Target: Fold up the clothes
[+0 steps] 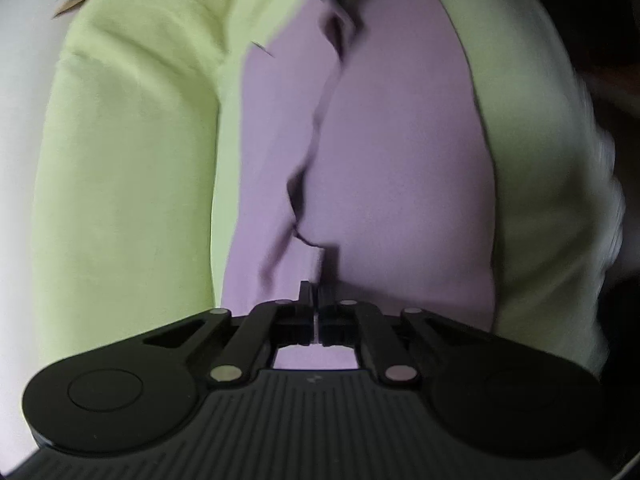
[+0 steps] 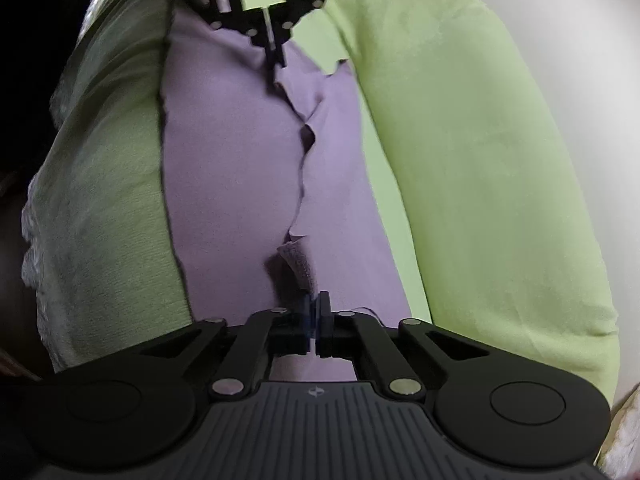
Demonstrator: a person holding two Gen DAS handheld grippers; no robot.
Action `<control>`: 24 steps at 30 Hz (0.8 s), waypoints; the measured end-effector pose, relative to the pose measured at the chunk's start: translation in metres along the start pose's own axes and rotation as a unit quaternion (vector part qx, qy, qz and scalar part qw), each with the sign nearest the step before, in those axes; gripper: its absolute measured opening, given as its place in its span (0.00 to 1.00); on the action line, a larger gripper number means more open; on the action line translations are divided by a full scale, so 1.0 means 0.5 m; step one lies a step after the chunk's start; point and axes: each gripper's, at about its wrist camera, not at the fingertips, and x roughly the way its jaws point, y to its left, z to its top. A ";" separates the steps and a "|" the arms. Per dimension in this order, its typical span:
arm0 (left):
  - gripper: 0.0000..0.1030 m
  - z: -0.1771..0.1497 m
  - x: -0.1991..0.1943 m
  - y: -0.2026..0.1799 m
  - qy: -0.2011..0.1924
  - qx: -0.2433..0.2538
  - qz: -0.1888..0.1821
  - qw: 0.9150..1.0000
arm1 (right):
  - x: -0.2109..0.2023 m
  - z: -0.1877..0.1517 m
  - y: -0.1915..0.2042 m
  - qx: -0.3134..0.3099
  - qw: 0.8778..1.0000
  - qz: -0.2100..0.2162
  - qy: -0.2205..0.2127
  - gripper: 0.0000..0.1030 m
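Note:
A lilac garment (image 1: 400,160) lies spread on a lime-green cloth (image 1: 120,160), with one layer folded over so its wavy edge runs down the middle. My left gripper (image 1: 318,280) is shut on that edge at one end. My right gripper (image 2: 318,304) is shut on the same garment (image 2: 232,160) at the other end, where a bunched bit of fabric sticks up. The left gripper also shows at the top of the right wrist view (image 2: 276,62), pinching the lilac edge.
The lime-green cloth (image 2: 480,160) covers the surface all around the garment. A pale surface (image 1: 20,120) lies beyond its edge. A white lacy fabric (image 2: 36,240) borders the green cloth on the dark side.

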 end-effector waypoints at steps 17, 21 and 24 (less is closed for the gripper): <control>0.02 -0.010 -0.107 -0.072 0.018 -0.031 -0.020 0.999 | -0.141 -0.070 0.002 -0.016 1.000 0.013 0.021 0.00; 0.02 -0.022 -0.113 -0.086 0.026 -0.025 -0.021 0.999 | -0.165 -0.096 0.007 -0.032 0.999 0.020 0.027 0.00; 0.02 -0.024 -0.121 -0.088 0.027 -0.033 -0.022 0.999 | -0.141 -0.070 0.046 -0.036 0.999 0.022 0.027 0.00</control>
